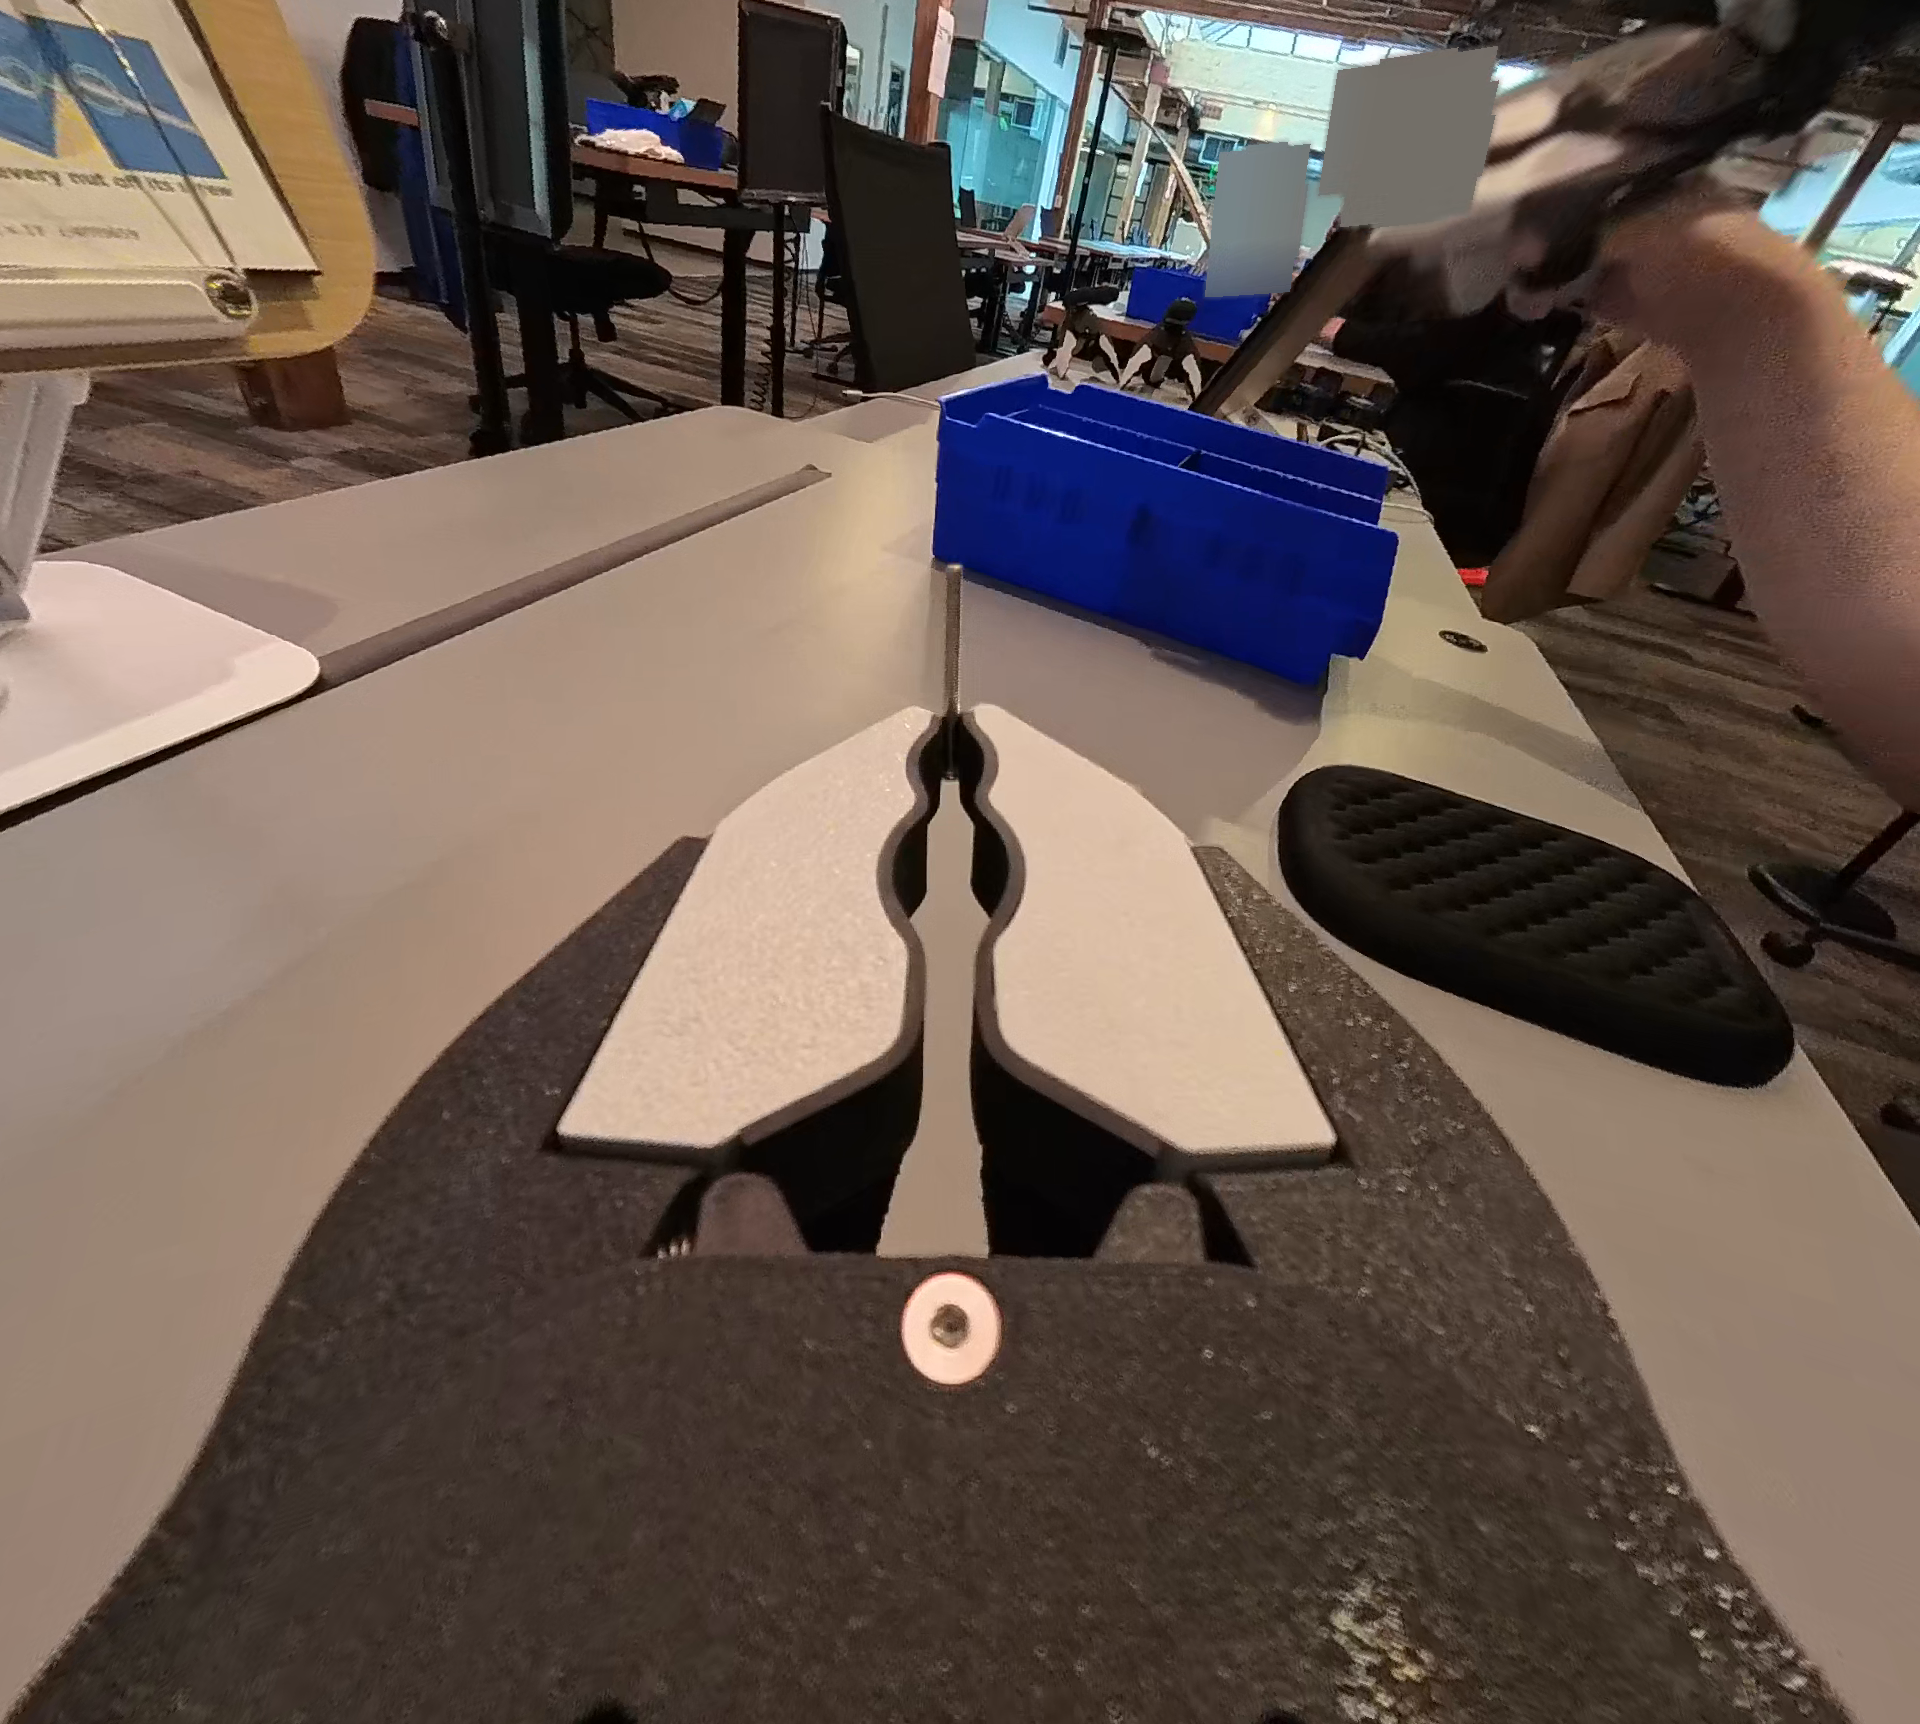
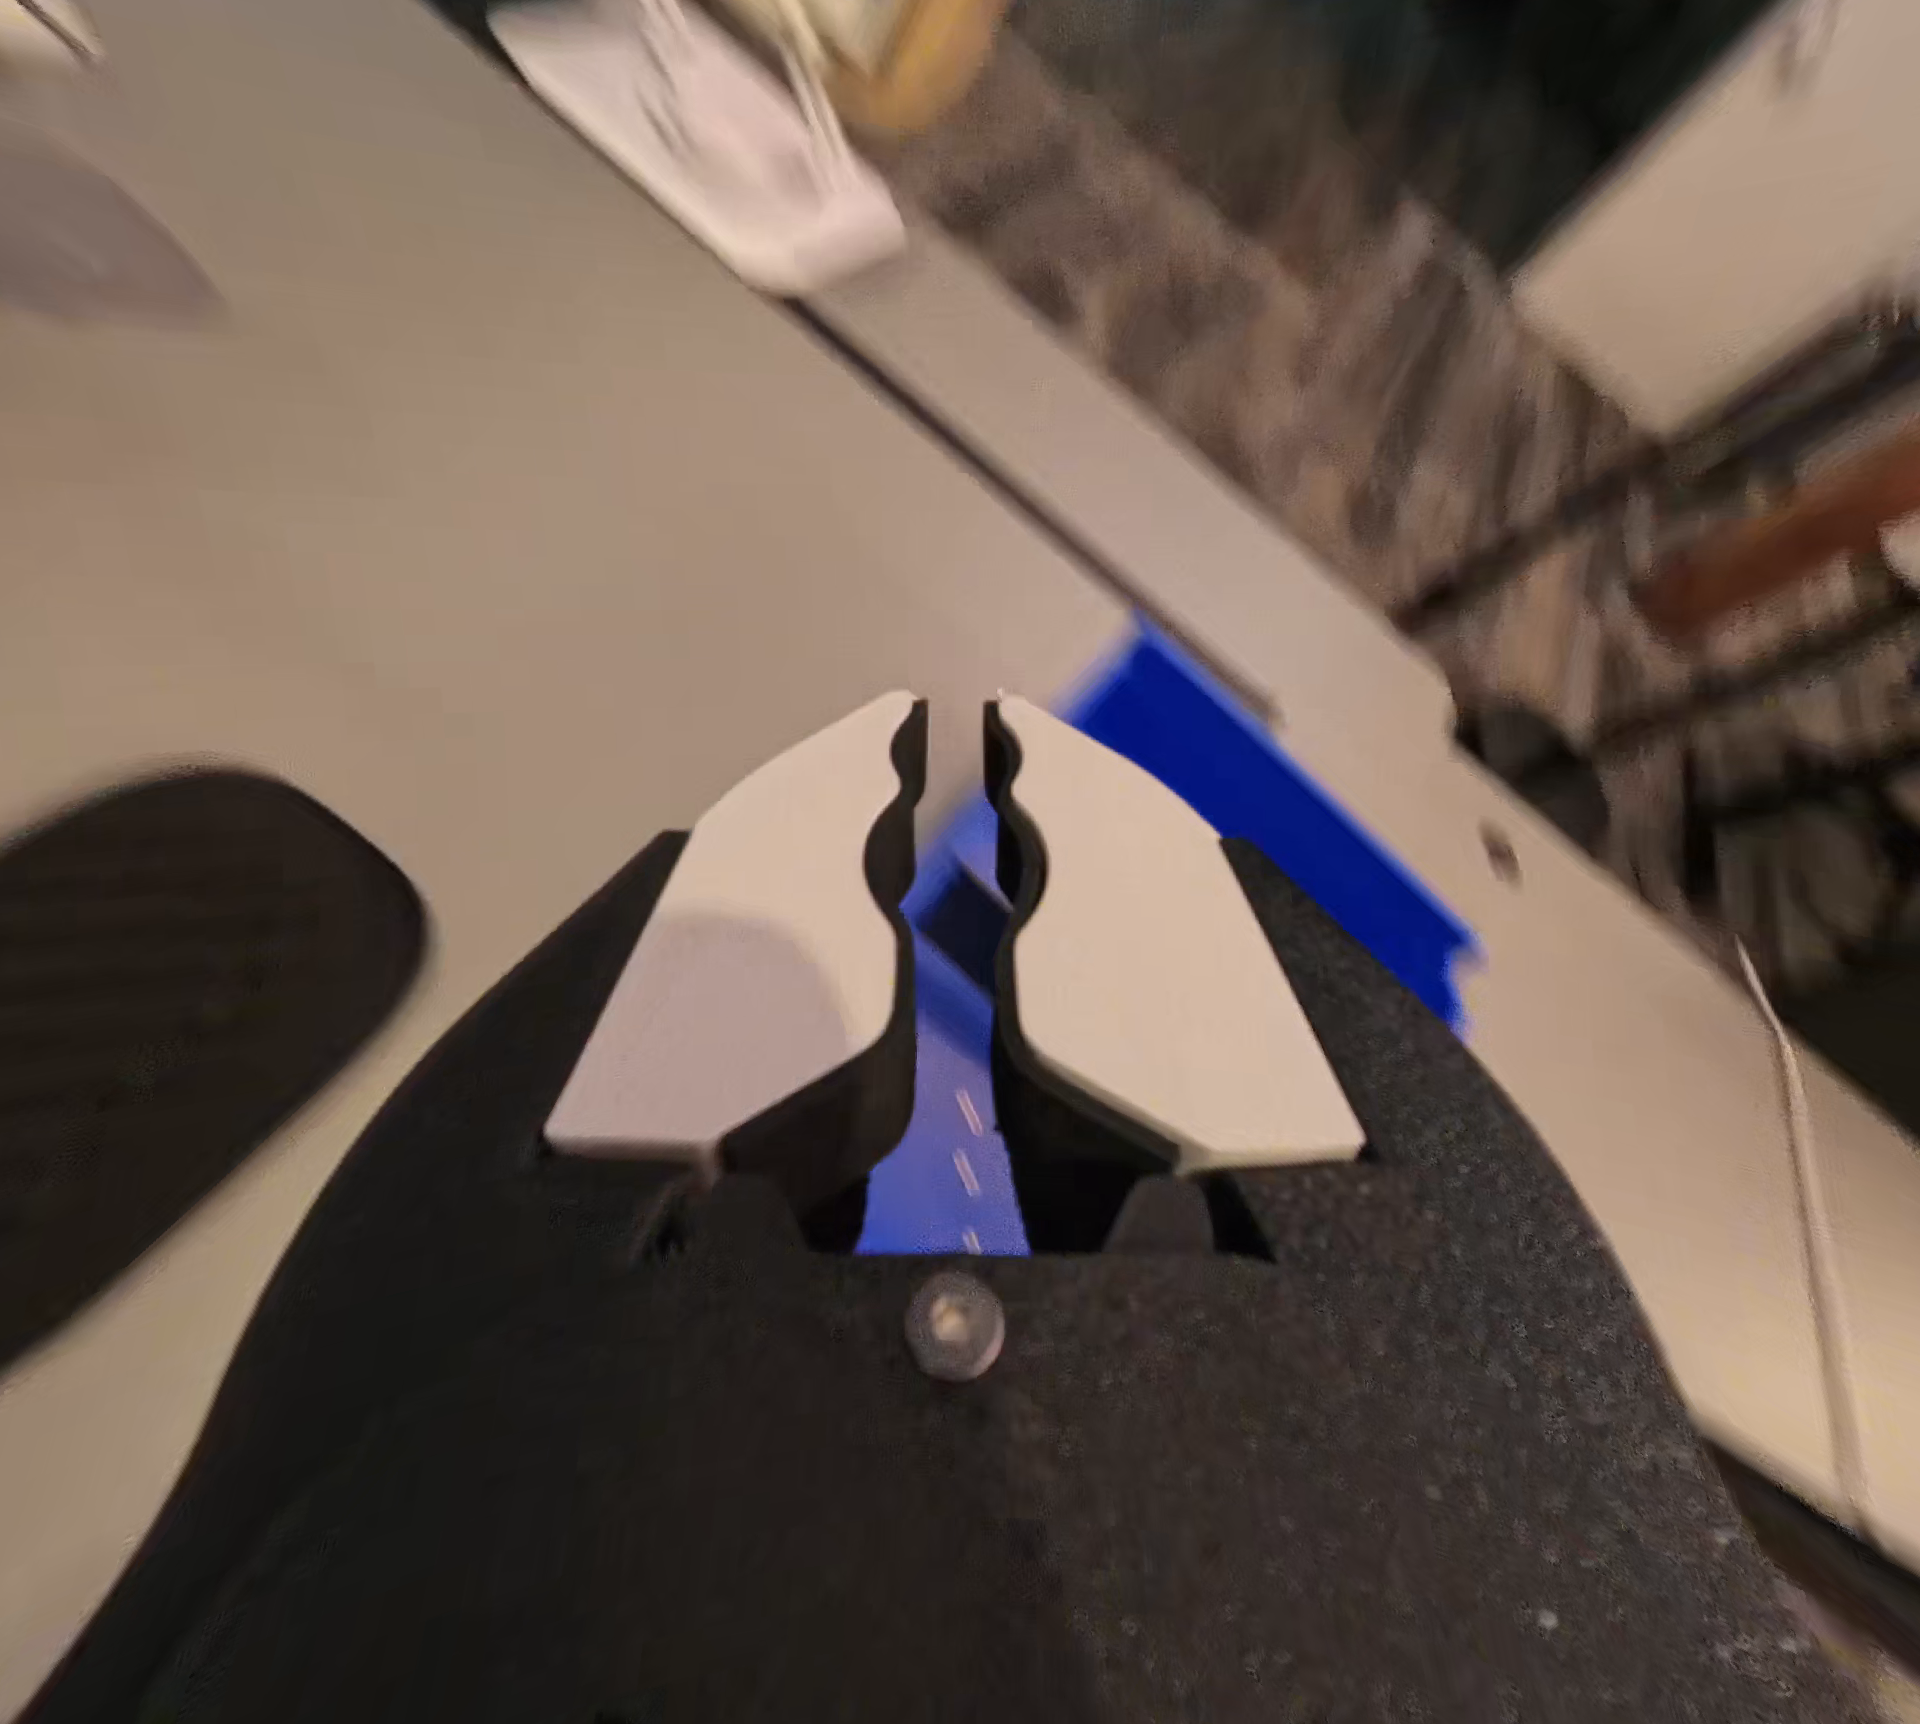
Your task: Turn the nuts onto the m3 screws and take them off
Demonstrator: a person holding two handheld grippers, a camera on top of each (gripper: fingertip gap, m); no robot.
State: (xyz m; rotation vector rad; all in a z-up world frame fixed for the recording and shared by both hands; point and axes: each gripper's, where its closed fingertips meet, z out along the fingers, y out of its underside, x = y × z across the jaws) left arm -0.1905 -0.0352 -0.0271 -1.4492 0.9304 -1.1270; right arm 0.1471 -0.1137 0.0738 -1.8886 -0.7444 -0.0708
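**Left claw pinches a thin screw; right claw hangs parted above the blue bin**

At far left a white stand base (image 1: 125, 677) rests on the grey table (image 1: 540, 739); at centre the left claw (image 1: 952, 718) is clenched on a thin metal screw (image 1: 952, 635), which stands upright from its tips; just beyond lies the blue bin (image 1: 1164, 552); a black mesh pad (image 1: 1527, 926) sits near right; the right claw (image 2: 954, 708), blurred, is released and bare above the bin.
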